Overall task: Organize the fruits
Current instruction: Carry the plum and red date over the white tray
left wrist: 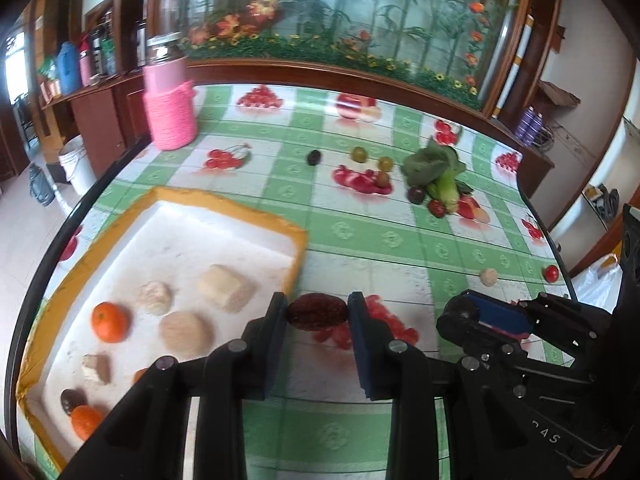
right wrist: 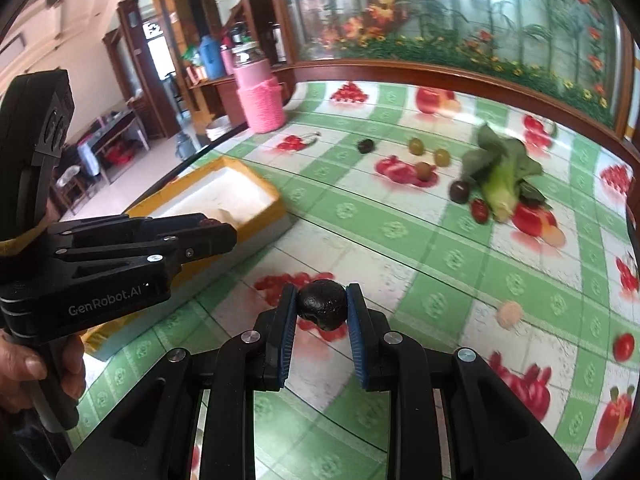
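My left gripper (left wrist: 317,312) is shut on a dark red wrinkled date (left wrist: 317,313), just right of the white foam tray (left wrist: 240,220) with the orange rim. The tray holds two oranges (left wrist: 110,321), several beige lumps (left wrist: 226,287) and a dark fruit (left wrist: 70,399). My right gripper (right wrist: 321,305) is shut on a black wrinkled fruit (right wrist: 321,304) above the tablecloth, right of the tray (right wrist: 224,200). Loose fruits lie farther back: green ones (left wrist: 359,154), a dark plum (left wrist: 416,194), a black fruit (left wrist: 314,157), a cherry tomato (left wrist: 552,273) and a beige ball (left wrist: 489,277).
A leafy green vegetable (left wrist: 436,172) lies at the back right among the fruits. A pink yarn-wrapped jar (left wrist: 170,100) stands at the back left. The table's edge curves along the left and right. The left gripper's body (right wrist: 100,264) shows at the left of the right wrist view.
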Tool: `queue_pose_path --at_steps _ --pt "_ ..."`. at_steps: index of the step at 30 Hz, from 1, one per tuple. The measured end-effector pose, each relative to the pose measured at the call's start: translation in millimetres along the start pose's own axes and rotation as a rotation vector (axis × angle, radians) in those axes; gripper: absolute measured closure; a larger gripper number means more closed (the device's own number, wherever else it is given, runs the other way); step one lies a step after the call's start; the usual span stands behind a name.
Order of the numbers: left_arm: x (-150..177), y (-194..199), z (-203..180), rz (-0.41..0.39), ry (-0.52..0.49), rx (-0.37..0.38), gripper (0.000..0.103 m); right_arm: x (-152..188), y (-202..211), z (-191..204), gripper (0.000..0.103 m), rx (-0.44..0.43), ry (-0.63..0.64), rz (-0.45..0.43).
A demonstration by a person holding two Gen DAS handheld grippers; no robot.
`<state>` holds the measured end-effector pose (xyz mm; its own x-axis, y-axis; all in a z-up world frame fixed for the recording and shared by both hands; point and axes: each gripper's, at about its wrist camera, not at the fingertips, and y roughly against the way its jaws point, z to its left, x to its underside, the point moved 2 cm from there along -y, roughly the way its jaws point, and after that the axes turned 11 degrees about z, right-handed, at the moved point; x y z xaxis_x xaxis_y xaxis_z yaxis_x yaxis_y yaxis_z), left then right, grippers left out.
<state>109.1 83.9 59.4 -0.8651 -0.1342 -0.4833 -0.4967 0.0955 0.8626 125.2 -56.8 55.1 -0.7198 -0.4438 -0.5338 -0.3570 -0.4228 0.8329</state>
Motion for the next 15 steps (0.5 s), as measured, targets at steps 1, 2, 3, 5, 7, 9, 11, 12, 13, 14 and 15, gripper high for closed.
queue_pose_path --at_steps 1,2,3,5,7,9,11,12,13,14,15 --pt "1.0 1.5 7.3 -0.001 0.015 -0.007 0.069 -3.2 -2.0 6.8 0.079 0.002 0.027 -0.002" --pt "2.2 2.9 13.4 -0.001 0.027 -0.016 0.069 -6.0 -4.5 13.7 0.079 0.003 0.053 -0.003" --pt "3.1 4.2 19.7 -0.002 0.041 -0.024 0.069 -7.7 -6.2 19.3 0.079 -0.002 0.07 -0.004" --pt "5.0 5.4 31.9 0.0 0.066 -0.034 0.069 -12.8 -10.7 31.6 0.079 -0.009 0.111 -0.009" --pt "7.0 5.4 42.5 0.005 0.085 -0.045 0.069 -19.1 -15.3 40.2 0.079 -0.019 0.14 -0.016" --pt "7.8 5.4 53.0 0.008 0.097 -0.064 0.069 -26.2 -20.5 48.6 0.079 -0.027 0.164 -0.018" --pt "6.5 4.8 63.5 0.009 0.109 -0.078 0.069 -35.7 -25.6 56.4 0.079 -0.028 0.19 -0.024" --pt "5.5 4.2 68.5 0.008 0.115 -0.089 0.069 -42.4 -28.8 58.5 0.079 -0.041 0.189 -0.024" --pt "3.9 3.2 74.4 0.008 0.125 -0.095 0.069 -48.4 -32.0 58.9 0.079 -0.053 0.182 -0.024" --pt "2.0 1.6 79.5 0.01 0.138 -0.098 0.069 -56.9 -37.0 59.2 0.079 -0.065 0.17 -0.022" --pt "-0.1 0.0 85.0 0.009 0.155 -0.1 0.069 -61.8 -40.7 59.4 0.079 -0.07 0.162 -0.02"
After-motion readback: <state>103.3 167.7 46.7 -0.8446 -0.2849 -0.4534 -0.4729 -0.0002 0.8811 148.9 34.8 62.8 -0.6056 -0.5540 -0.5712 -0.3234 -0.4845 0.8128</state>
